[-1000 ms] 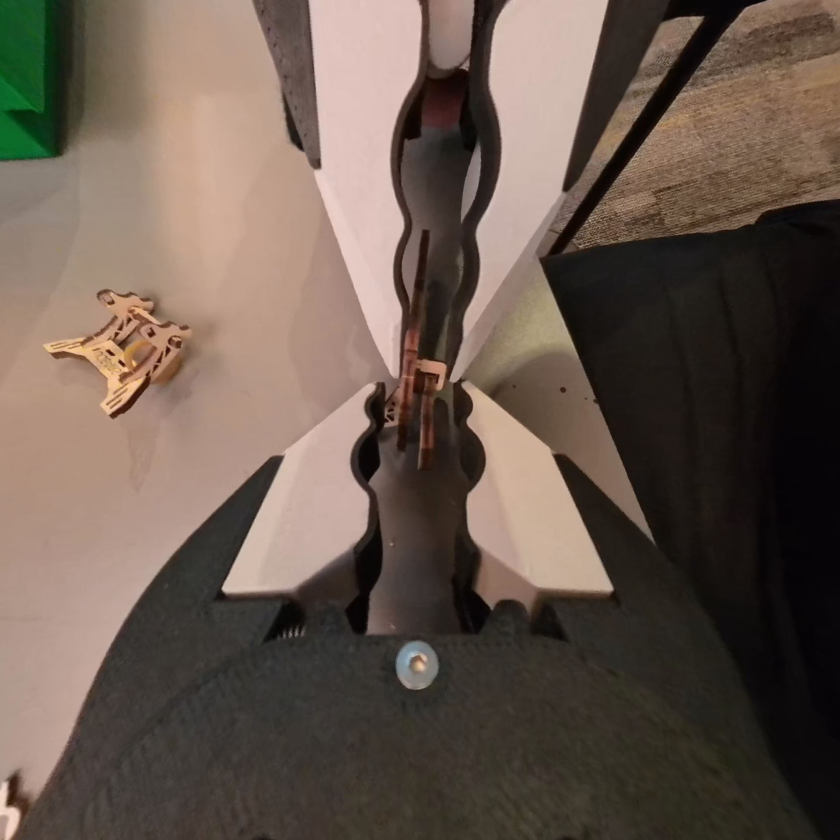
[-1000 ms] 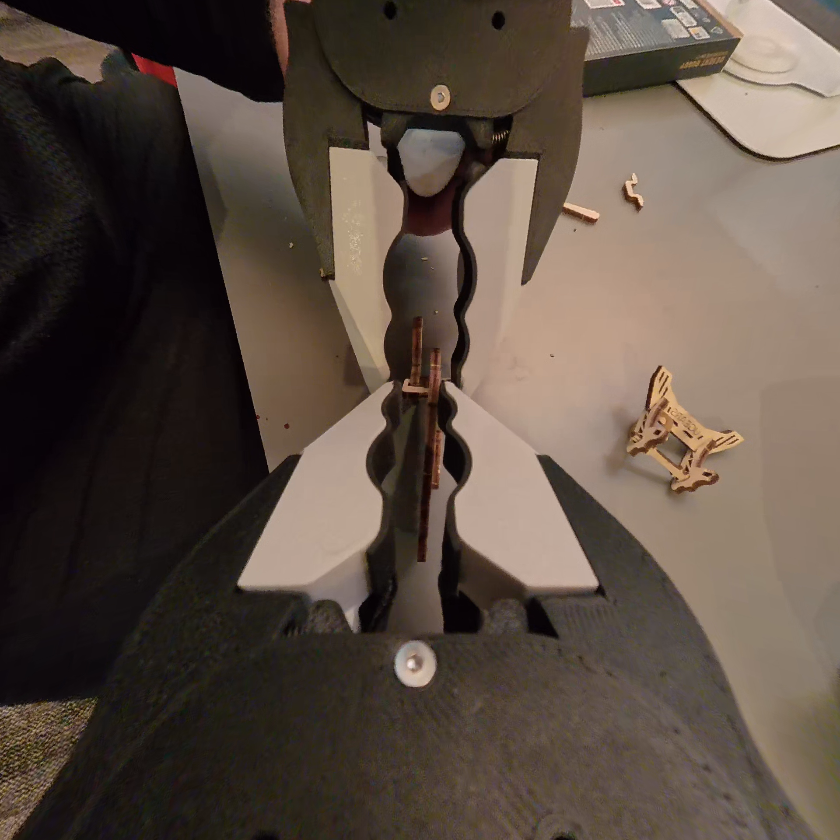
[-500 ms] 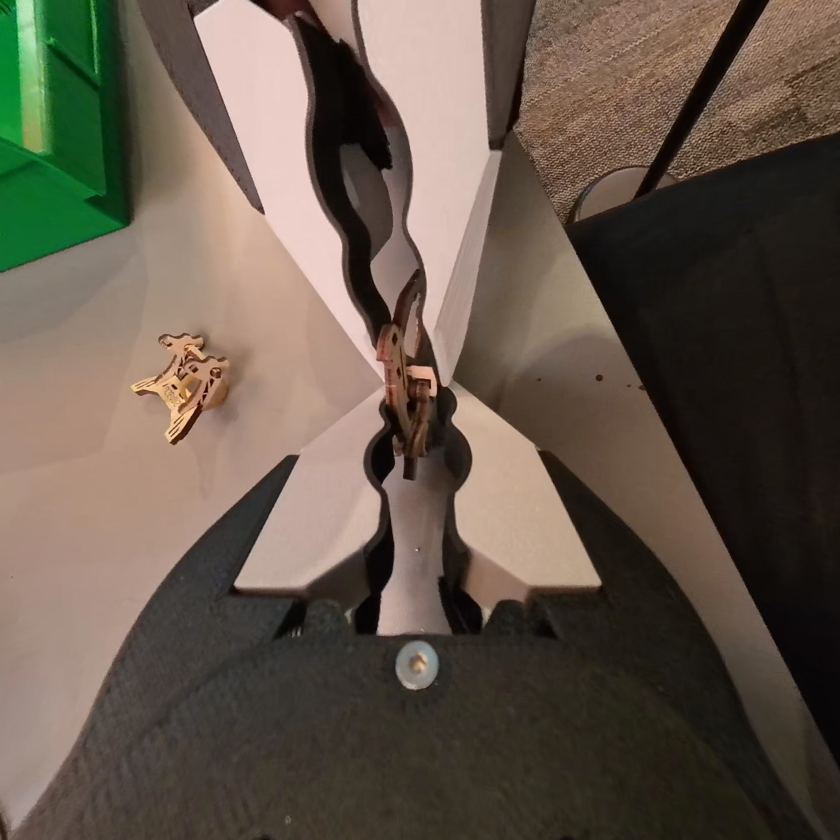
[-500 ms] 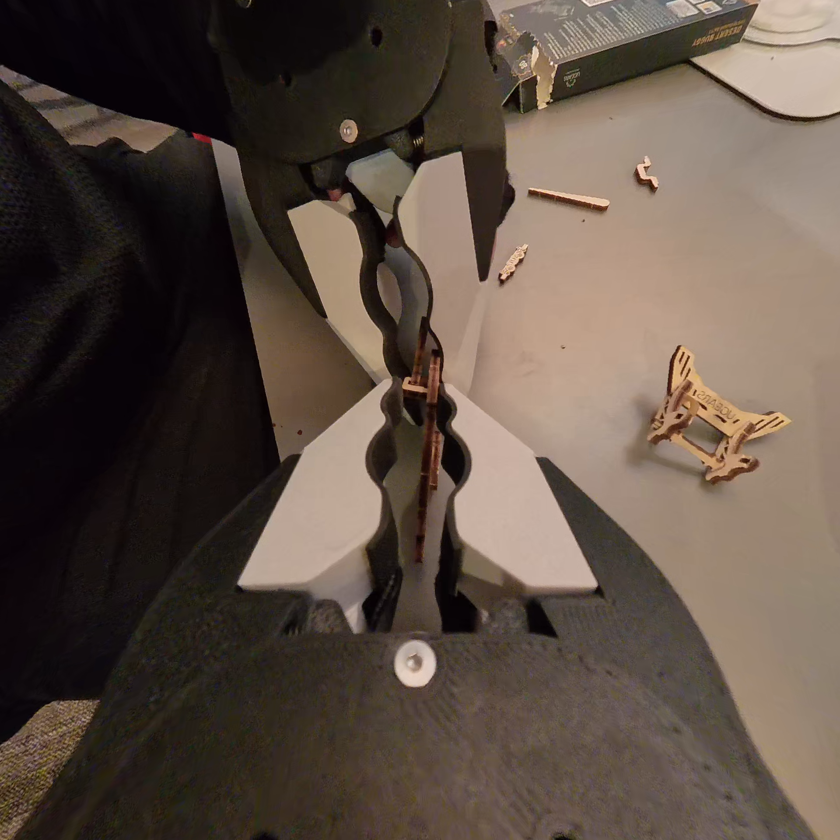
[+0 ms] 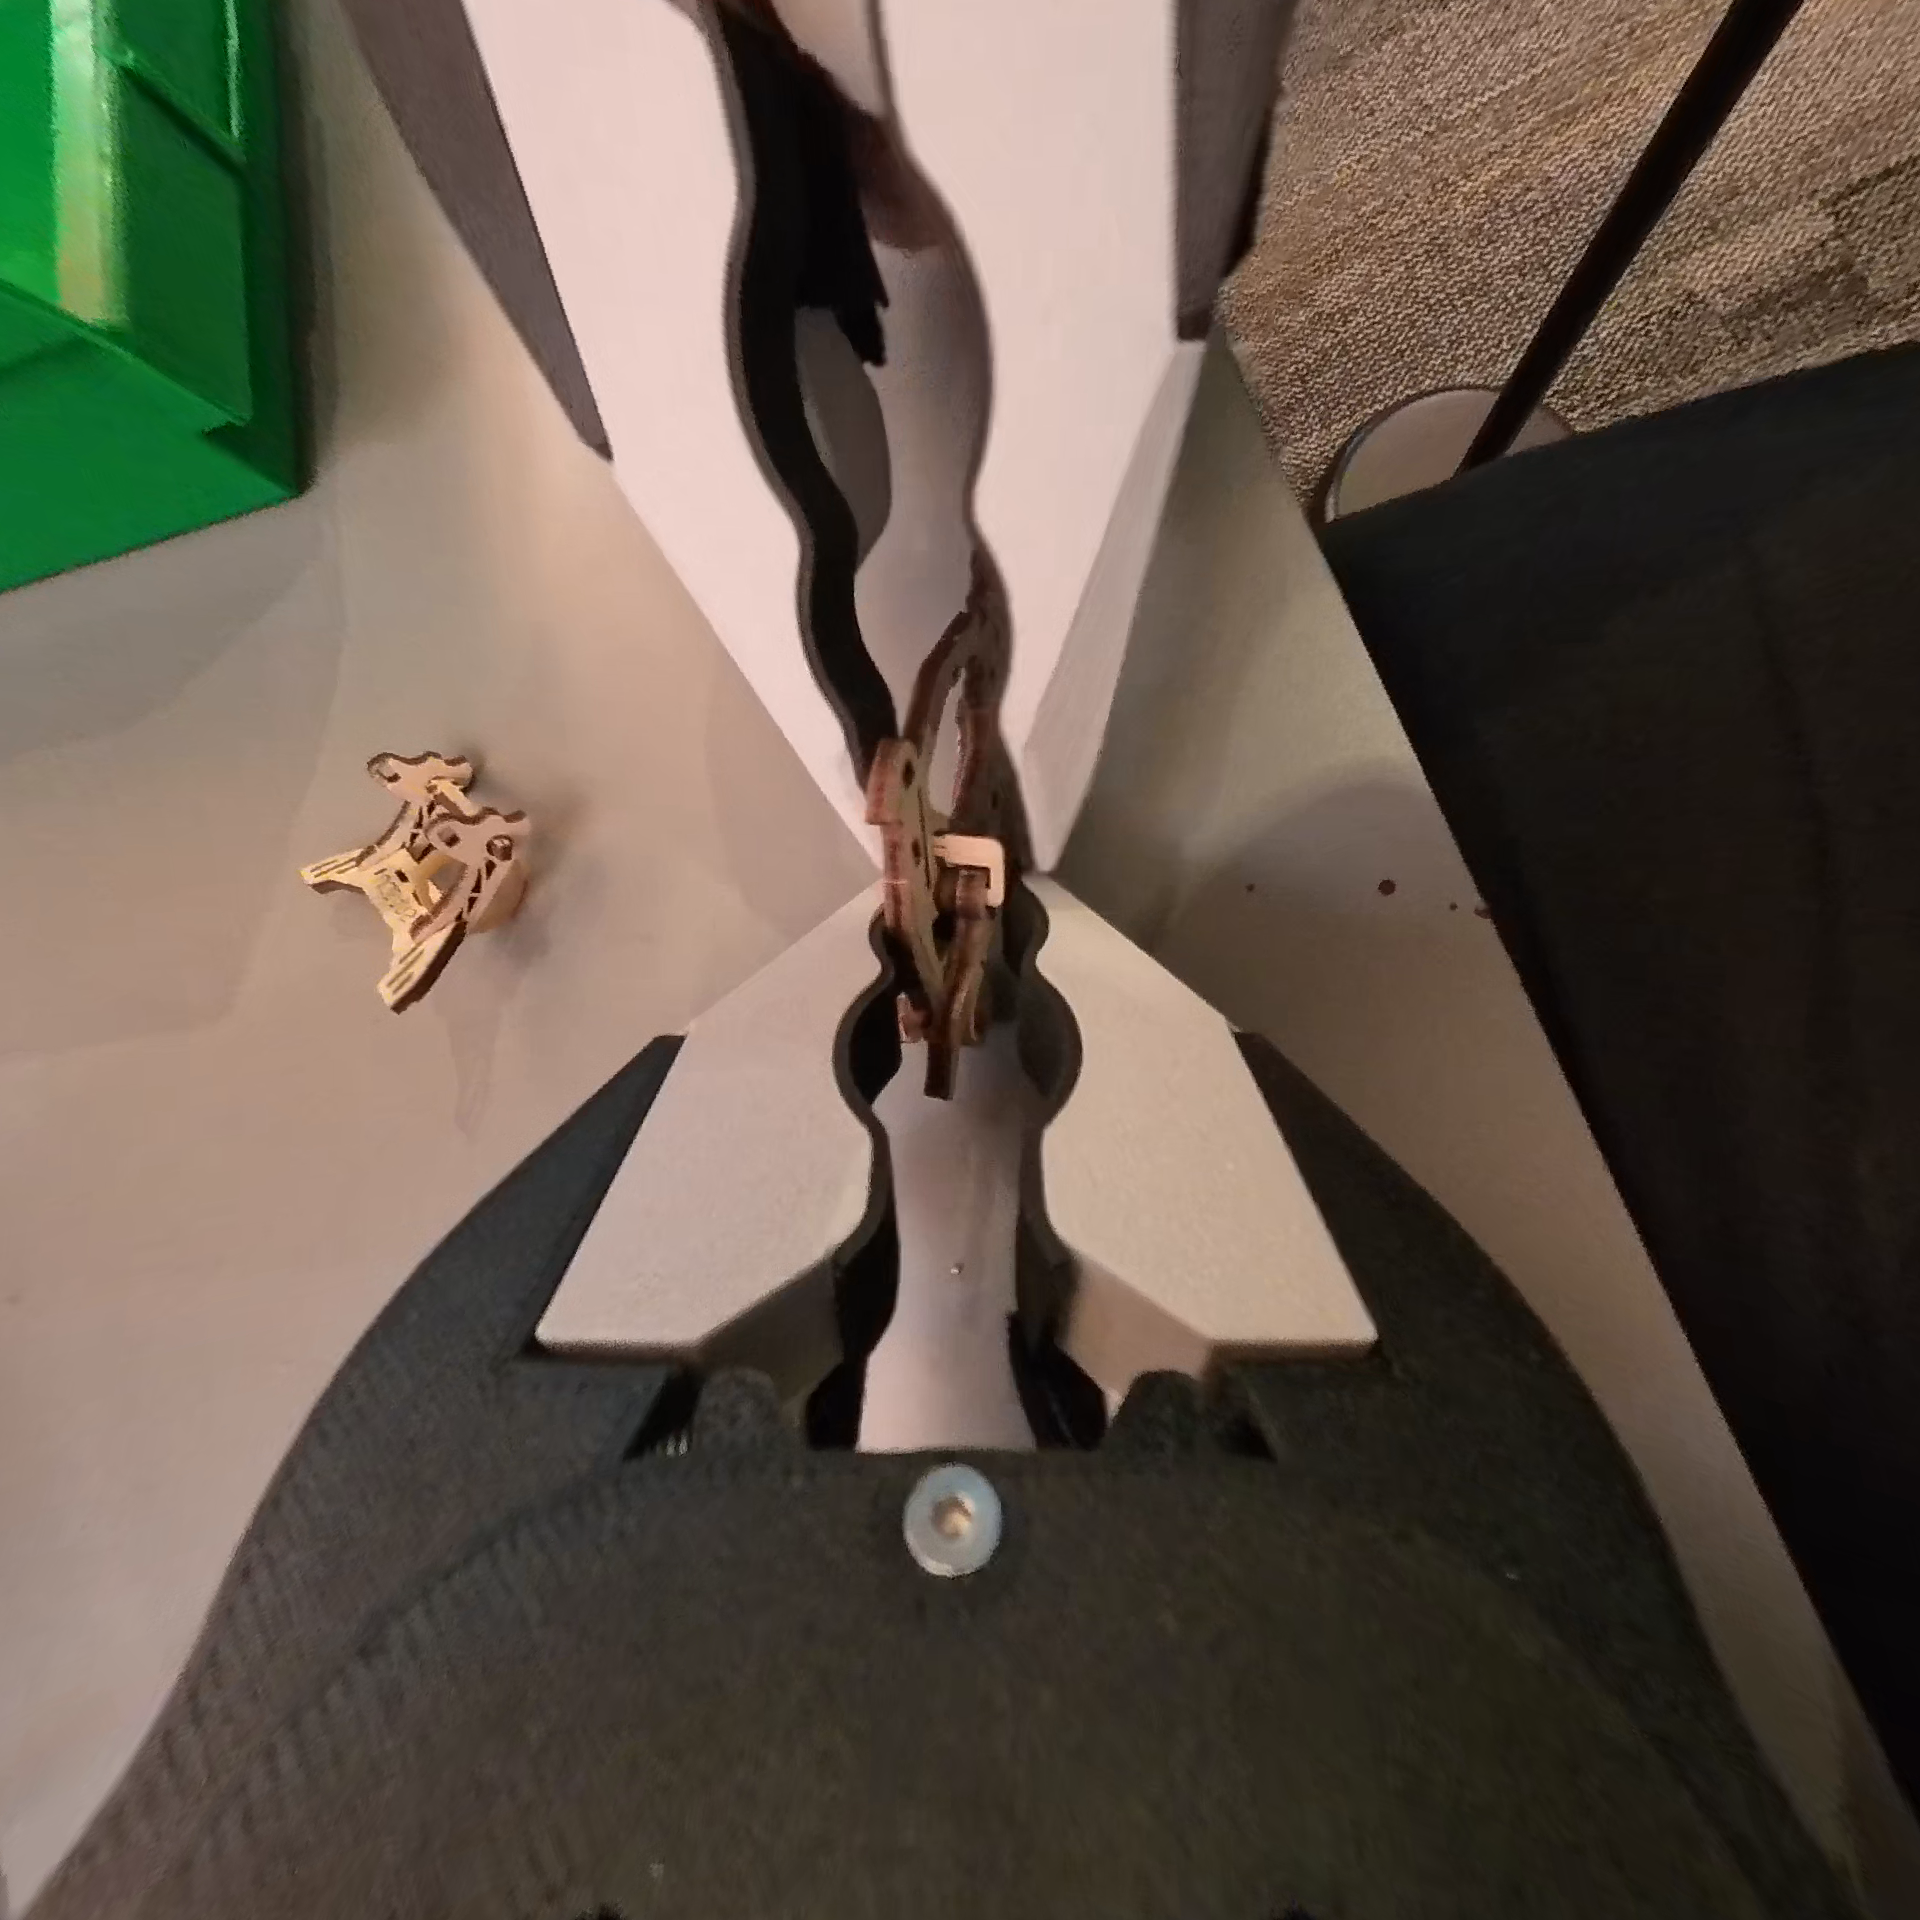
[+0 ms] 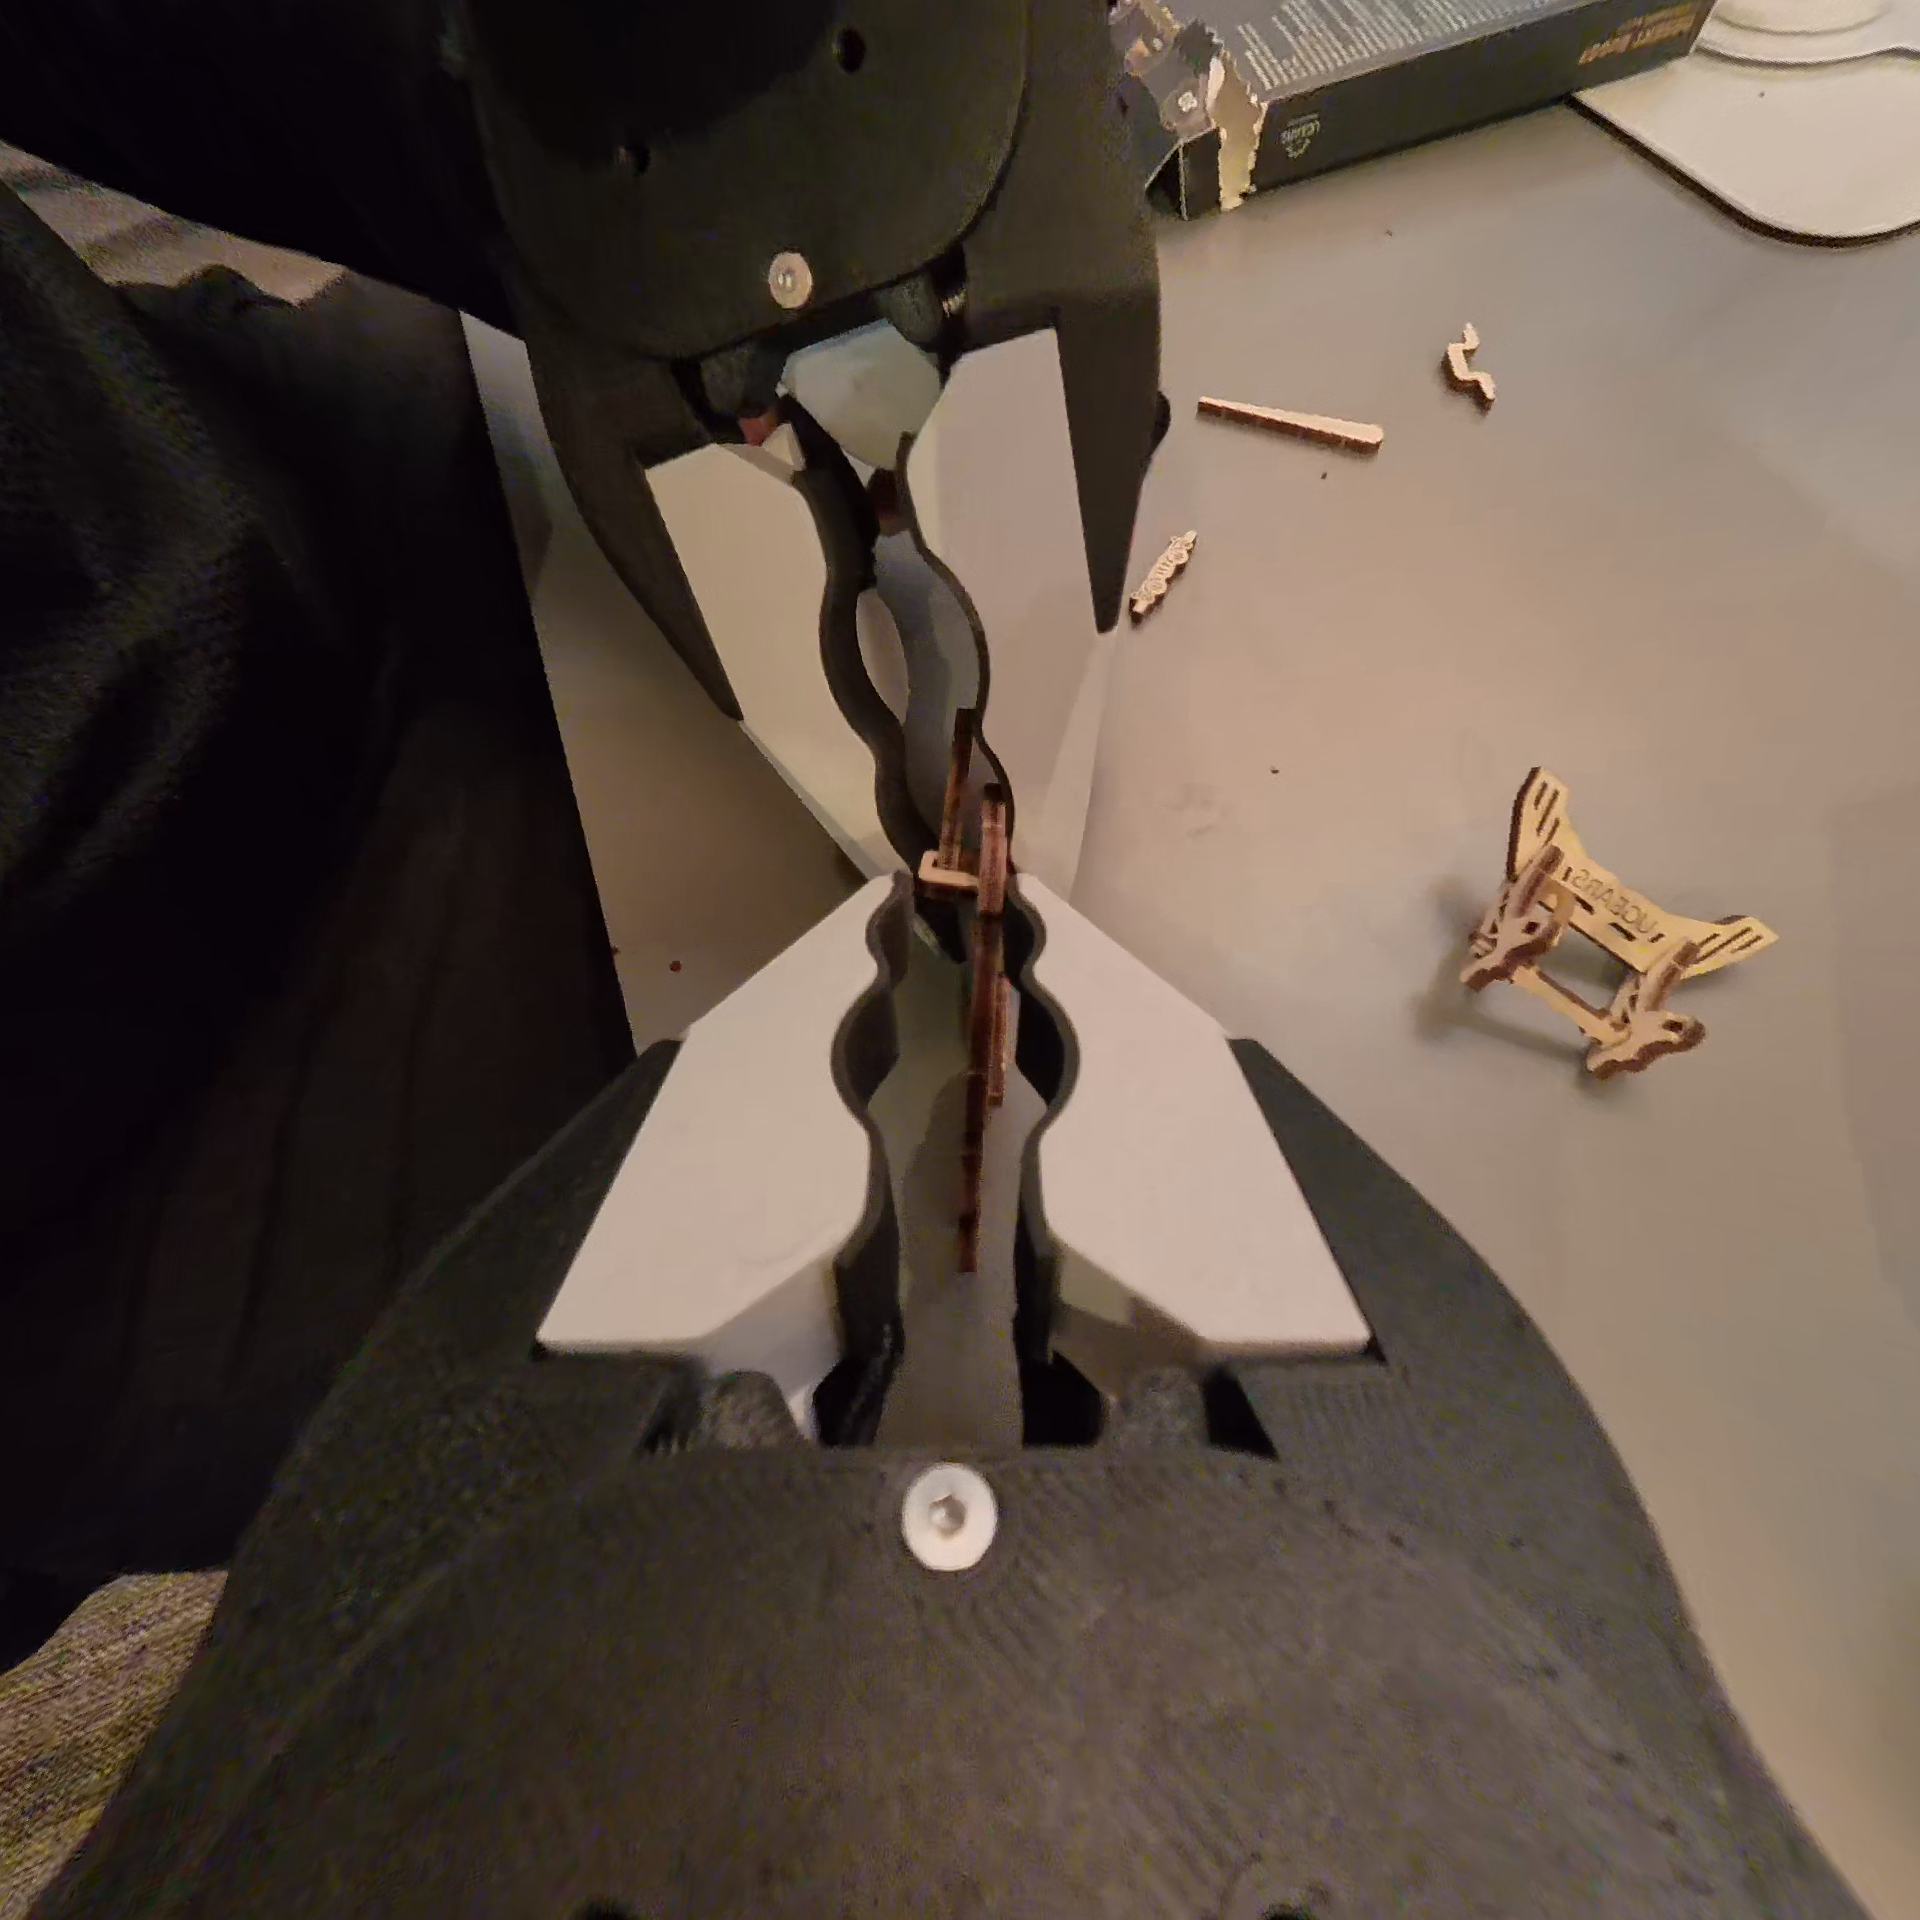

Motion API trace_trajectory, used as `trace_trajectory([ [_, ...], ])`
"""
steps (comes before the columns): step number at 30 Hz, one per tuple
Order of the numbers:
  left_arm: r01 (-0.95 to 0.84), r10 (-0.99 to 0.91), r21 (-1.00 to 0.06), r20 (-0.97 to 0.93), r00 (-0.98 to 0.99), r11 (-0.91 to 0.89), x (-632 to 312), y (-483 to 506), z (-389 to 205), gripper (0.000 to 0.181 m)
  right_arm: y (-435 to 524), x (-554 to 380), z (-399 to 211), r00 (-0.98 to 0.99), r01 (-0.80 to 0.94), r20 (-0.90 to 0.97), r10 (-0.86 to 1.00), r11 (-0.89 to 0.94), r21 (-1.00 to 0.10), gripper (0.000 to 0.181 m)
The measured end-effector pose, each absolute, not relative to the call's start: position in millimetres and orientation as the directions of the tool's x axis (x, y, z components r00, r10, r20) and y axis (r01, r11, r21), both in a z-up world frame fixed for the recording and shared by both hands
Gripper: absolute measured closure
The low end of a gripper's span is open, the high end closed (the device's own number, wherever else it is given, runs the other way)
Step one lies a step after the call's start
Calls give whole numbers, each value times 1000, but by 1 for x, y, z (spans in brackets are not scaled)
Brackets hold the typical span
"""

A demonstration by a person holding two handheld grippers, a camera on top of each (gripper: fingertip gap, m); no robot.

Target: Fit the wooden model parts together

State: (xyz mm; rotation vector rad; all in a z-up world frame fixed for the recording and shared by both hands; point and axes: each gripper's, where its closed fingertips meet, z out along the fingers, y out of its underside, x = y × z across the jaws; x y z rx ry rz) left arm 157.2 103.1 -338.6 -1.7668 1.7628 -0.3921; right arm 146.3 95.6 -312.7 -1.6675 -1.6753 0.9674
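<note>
Now I am mid-joining: my left hand-held gripper (image 5: 951,914) and right hand-held gripper (image 6: 961,904) meet tip to tip above the worktop (image 6: 1455,644), each clamped on the wooden model parts (image 6: 977,977). Next, I judge, comes a careful squeeze along the slot.

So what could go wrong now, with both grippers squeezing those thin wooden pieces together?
1. The left gripper and right gripper meet tip to tip on the thin wooden pieces; a twist could likely snap one.
2. The small pale connector might pop out and drop.
3. This happens near the table edge, so a dropped piece could fall off onto the dark cloth.
</note>
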Motion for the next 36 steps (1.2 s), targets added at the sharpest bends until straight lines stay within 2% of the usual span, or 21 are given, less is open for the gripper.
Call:
trace_trajectory([
  [1,-797,-978,-601,-195,76,58,157,103,-339,167,95,147,-313,-49,577,-84,995,-41,-816,163],
  [3,-798,-978,-600,-194,78,56,157,102,-339,166,95,147,-313,-36,581,-53,998,-22,-813,169],
  [11,-798,-980,-602,-177,91,35,158,102,-339,167,96,147,-312,17,574,-65,998,-63,-817,169],
  [18,-693,-988,-711,27,149,-124,161,105,-316,165,103,148,-291,21,430,-323,946,-300,-851,170],
  [23,-682,-985,-713,78,155,-164,160,105,-317,166,103,146,-291,10,392,-403,915,-375,-840,170],
  [28,-678,-983,-713,89,163,-177,160,104,-318,167,105,145,-293,53,396,-387,920,-375,-838,161],
  [30,-690,-984,-706,69,163,-163,160,105,-319,167,104,144,-292,63,385,-387,920,-380,-841,168],
  [36,-716,-988,-684,46,150,-141,159,104,-321,166,104,144,-294,80,390,-363,928,-365,-845,169],
])
